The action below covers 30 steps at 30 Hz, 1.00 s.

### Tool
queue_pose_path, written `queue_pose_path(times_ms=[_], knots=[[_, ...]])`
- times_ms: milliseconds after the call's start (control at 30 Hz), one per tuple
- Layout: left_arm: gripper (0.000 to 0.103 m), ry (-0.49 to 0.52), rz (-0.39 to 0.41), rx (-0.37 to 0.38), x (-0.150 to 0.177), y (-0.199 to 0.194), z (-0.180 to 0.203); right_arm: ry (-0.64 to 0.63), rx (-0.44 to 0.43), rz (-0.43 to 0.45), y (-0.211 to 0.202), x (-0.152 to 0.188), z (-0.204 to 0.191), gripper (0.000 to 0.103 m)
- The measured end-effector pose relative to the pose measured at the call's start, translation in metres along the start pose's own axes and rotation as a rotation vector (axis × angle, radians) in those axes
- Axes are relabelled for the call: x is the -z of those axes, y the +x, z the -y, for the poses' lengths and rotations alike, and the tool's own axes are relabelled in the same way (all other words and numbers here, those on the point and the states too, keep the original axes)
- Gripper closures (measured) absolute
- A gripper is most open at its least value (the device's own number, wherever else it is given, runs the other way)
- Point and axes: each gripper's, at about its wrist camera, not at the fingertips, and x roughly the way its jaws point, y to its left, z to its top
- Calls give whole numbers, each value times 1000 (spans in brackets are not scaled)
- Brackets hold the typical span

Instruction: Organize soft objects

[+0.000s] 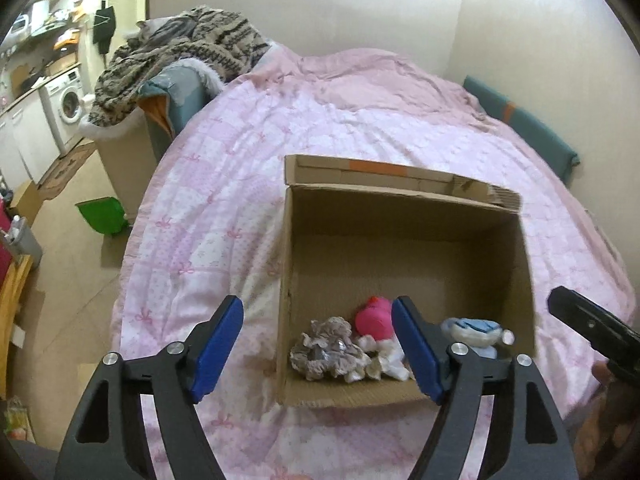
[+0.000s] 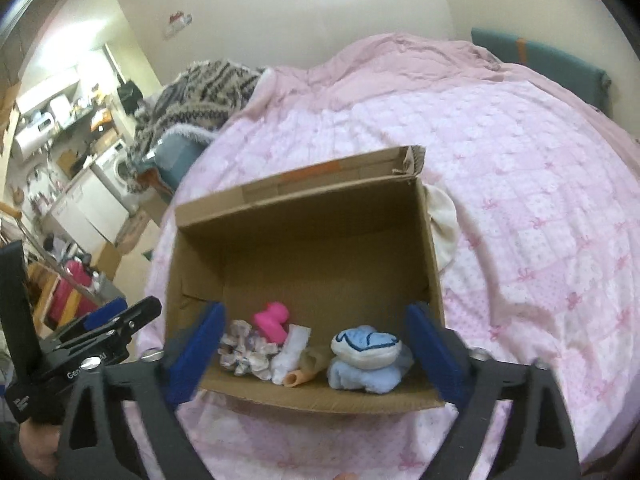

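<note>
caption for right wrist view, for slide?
Open right gripper above a cardboard box of soft toys on a pink bed.

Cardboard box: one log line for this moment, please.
cardboard box: on bed, open | inside: blue plush, pink toy, scrunchie | left gripper: open, empty | right gripper: open, empty

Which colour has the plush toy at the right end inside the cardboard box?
Light blue and white plush toy, clearest in the right wrist view.

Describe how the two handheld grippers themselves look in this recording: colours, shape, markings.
Both the left gripper and right gripper have black, triangular cut-out arms, silver round bolts and flat blue pads. White lettering, partly readable, marks the left gripper's body in the right wrist view. No cables or sleeves are visible.
</note>
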Motion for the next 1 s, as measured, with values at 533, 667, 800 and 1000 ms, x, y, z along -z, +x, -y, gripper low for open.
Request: queue_pose_path(times_ms=[533, 667, 800, 1000], knots=[[28, 48, 15, -17, 51, -60, 3, -91, 48, 36, -45, 39, -16, 2], [24, 20, 30, -7, 61, -59, -1, -97, 50, 46, -46, 50, -16, 0], [23, -9, 29, -31, 63, -46, -3, -73, 53, 31, -36, 55, -11, 0], [6, 12, 20, -22, 63, -40, 1, -97, 90, 54, -28, 58, -14, 0]])
